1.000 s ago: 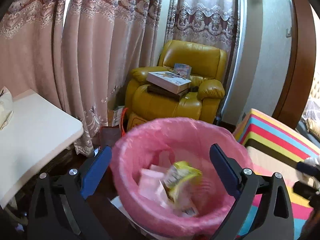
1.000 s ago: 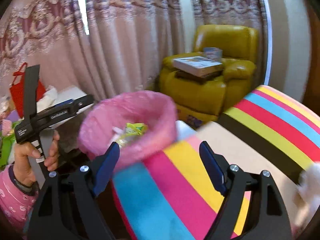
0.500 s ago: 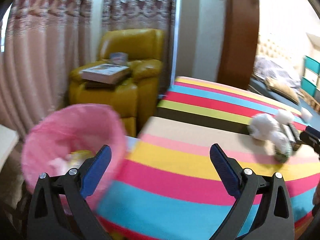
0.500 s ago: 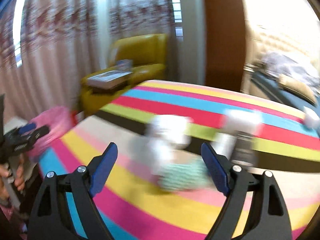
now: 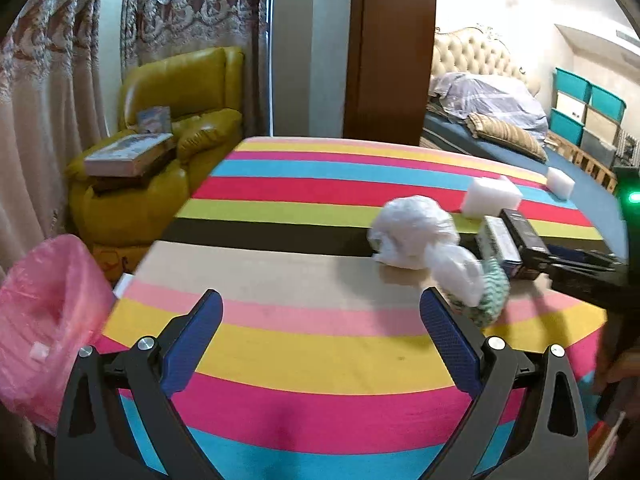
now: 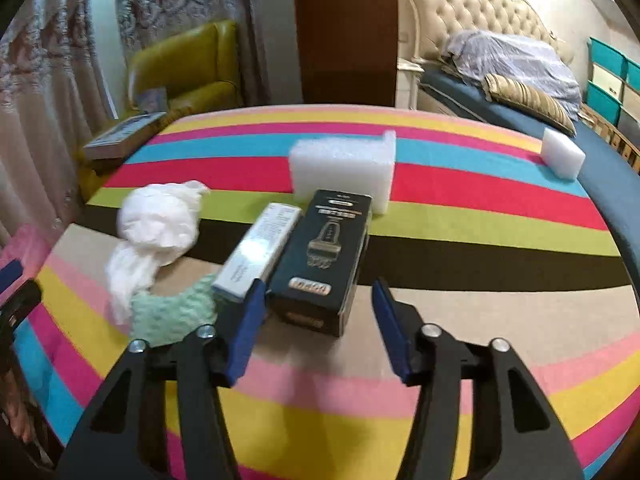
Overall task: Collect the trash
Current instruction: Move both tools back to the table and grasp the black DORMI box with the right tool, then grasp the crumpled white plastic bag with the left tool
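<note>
Right wrist view: right gripper (image 6: 318, 312) jaws wide, empty, straddling the near end of the black box (image 6: 320, 258). White carton (image 6: 258, 254) touches the box's left side; advance squarely, close on box only. Left gripper (image 5: 320, 332) jaws wide, empty.

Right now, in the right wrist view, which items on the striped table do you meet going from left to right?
White crumpled bag → mint-green knitted piece → white slim box → black box → small foam block at the far right edge.
</note>
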Action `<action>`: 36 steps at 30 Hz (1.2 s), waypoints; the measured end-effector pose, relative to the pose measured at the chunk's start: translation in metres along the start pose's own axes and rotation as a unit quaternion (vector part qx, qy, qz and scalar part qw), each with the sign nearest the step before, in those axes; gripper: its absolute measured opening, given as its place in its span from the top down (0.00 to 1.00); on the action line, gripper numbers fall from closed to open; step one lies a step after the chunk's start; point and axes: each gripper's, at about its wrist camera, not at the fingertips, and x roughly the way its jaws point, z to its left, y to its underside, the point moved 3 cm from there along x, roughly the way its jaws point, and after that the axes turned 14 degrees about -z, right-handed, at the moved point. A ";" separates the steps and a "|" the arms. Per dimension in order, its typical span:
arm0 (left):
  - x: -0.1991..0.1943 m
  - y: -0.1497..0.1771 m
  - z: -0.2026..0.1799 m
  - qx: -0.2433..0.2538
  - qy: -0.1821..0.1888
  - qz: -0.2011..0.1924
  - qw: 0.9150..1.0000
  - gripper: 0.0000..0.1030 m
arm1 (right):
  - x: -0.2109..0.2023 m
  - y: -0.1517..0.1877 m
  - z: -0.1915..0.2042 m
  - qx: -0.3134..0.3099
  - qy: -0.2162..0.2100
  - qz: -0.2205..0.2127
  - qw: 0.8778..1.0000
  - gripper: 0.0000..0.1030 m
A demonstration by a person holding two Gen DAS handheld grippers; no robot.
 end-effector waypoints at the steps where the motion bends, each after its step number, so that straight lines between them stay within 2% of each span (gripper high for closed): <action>1: 0.000 0.001 -0.002 -0.003 0.005 0.001 1.000 0.09 | 0.006 0.000 -0.002 0.002 0.005 0.005 1.000 0.50; 3: 0.003 0.004 -0.014 0.002 0.017 0.007 1.000 0.09 | 0.016 0.001 -0.006 0.003 0.008 0.013 1.000 0.52; 4: 0.004 0.004 -0.018 0.006 0.022 0.009 1.000 0.09 | 0.018 0.002 -0.010 0.009 -0.001 0.016 1.000 0.62; 5: 0.005 0.006 -0.025 0.013 0.030 0.011 0.999 0.09 | 0.016 0.002 -0.013 0.015 -0.009 0.013 1.000 0.63; 9: 0.012 0.005 -0.050 0.040 0.047 0.010 0.998 0.09 | -0.008 0.005 -0.032 0.021 -0.012 -0.020 1.000 0.64; 11: 0.023 -0.003 -0.059 0.036 0.049 0.010 0.998 0.09 | -0.020 0.007 -0.041 0.024 -0.007 -0.033 0.999 0.64; 14: 0.045 -0.020 -0.069 0.011 0.049 0.008 0.999 0.09 | -0.037 0.009 -0.053 0.036 -0.010 -0.047 0.998 0.64; 16: 0.061 -0.028 -0.076 0.011 0.043 0.011 0.999 0.09 | -0.046 0.010 -0.054 0.036 -0.011 -0.054 0.998 0.64; 18: 0.086 -0.030 -0.086 0.021 0.029 0.034 0.999 0.10 | -0.051 0.010 -0.055 0.037 -0.014 -0.057 0.998 0.64; 20: 0.102 -0.026 -0.090 0.022 0.025 0.058 0.998 0.21 | -0.054 0.011 -0.057 0.036 -0.017 -0.058 0.997 0.63; 22: 0.113 -0.018 -0.090 0.023 0.026 0.081 0.996 0.41 | -0.057 0.014 -0.056 0.037 -0.021 -0.057 0.997 0.63; 24: 0.108 -0.014 -0.089 0.024 0.039 0.075 0.996 0.62 | -0.058 0.016 -0.055 0.039 -0.024 -0.055 0.997 0.63; 25: 0.104 -0.014 -0.088 0.027 0.044 0.070 0.996 0.66 | -0.059 0.017 -0.054 0.040 -0.024 -0.056 0.997 0.63; 30: 0.056 -0.018 -0.079 0.047 0.047 0.001 0.998 0.68 | -0.062 0.017 -0.045 0.039 -0.034 -0.063 0.997 0.63; 36: 0.019 -0.023 -0.057 0.036 0.043 -0.024 0.998 0.68 | -0.069 0.013 -0.022 0.021 -0.046 -0.074 0.996 0.63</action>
